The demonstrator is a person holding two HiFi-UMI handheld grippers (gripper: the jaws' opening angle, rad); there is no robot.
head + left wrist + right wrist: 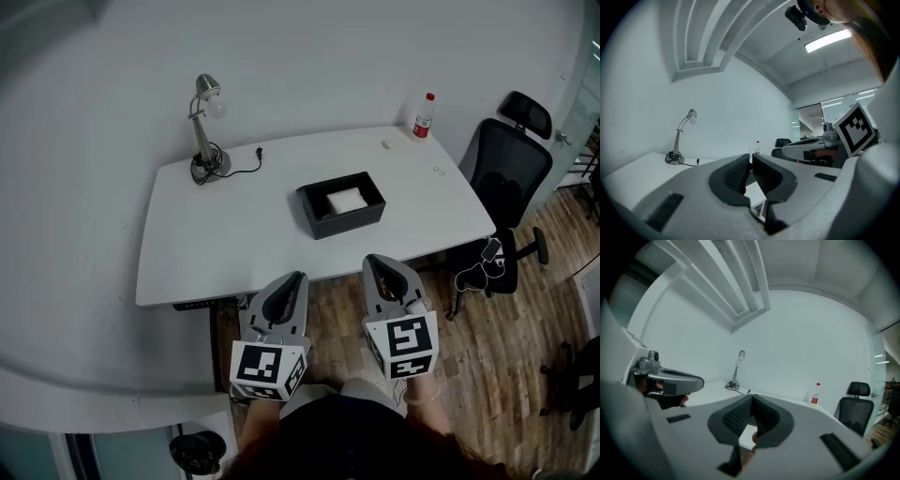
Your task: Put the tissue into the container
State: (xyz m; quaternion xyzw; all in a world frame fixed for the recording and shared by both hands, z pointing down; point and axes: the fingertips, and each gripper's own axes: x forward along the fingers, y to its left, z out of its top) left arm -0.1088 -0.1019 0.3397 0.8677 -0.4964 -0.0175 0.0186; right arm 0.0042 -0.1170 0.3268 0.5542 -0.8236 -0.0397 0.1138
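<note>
Tissue point(345, 200) is in neither gripper: the left gripper's point(751, 160) fingers are closed together on nothing, and so are the right gripper's point(751, 399). Both hang just off the table's point(216, 248) near edge. Farther out, mid-table, the tissue lies inside the black container point(321, 222).

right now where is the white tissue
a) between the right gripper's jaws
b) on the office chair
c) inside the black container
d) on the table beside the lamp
c: the head view shows the tissue lying inside the open black container at the middle of the white table.
</note>
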